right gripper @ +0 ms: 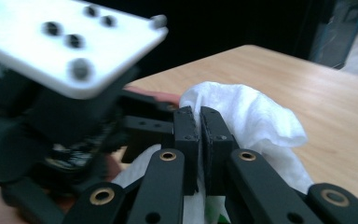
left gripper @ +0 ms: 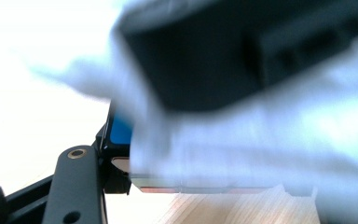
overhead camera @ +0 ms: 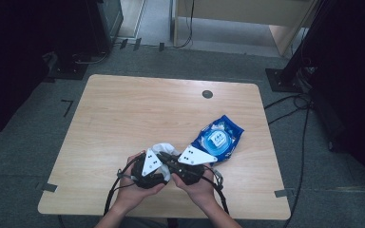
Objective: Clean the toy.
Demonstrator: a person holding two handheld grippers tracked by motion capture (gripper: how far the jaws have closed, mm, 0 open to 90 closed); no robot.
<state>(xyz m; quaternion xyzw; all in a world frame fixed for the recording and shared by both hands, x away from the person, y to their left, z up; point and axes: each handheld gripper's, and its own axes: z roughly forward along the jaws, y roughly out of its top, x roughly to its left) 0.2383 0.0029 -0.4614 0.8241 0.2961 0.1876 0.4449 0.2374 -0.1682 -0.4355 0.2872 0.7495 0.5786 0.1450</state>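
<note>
Near front table edge, between my grippers: white wipe (right gripper: pixel 242 116), soft, light, limp. Right gripper (right gripper: pixel 200 135) pinched shut on fold. Left gripper (overhead camera: pixel 148 167) part open around wipe bulk (view blurred). Best hold: bunched fold, not loose edge.

Light wooden rectangular table (overhead camera: pixel 123 118), blue plastic wet-wipe pack (overhead camera: pixel 218 138) lying near its right edge, small round dark grommet (overhead camera: pixel 207 94) toward the far edge

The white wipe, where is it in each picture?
High view: white wipe low centre, between the two grippers.
Left gripper view: blurred white across the top and right.
Right gripper view: centre, pinched in the right gripper.
Shared landmark: the wooden table.
</note>
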